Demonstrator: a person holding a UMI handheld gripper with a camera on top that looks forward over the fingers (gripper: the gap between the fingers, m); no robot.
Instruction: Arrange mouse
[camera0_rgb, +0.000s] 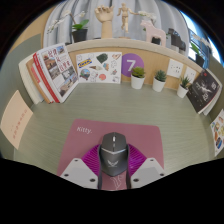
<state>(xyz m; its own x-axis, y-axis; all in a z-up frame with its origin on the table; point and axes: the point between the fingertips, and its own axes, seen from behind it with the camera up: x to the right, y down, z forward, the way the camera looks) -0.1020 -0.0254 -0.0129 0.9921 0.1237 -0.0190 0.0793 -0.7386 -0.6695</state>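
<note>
A dark grey mouse with a lighter centre strip sits between my gripper's two fingers, pointing away from me. The magenta pads press against both of its sides, so the gripper is shut on it. Under and ahead of the mouse lies a pink mouse mat with small lettering near its far left corner, on a grey-green table. Whether the mouse rests on the mat or hangs just above it I cannot tell.
Books and magazines lean at the far left. Cards and a purple "7" tile stand along the back wall. Three small potted plants stand to their right, then a dark box. A shelf above carries a wooden figure.
</note>
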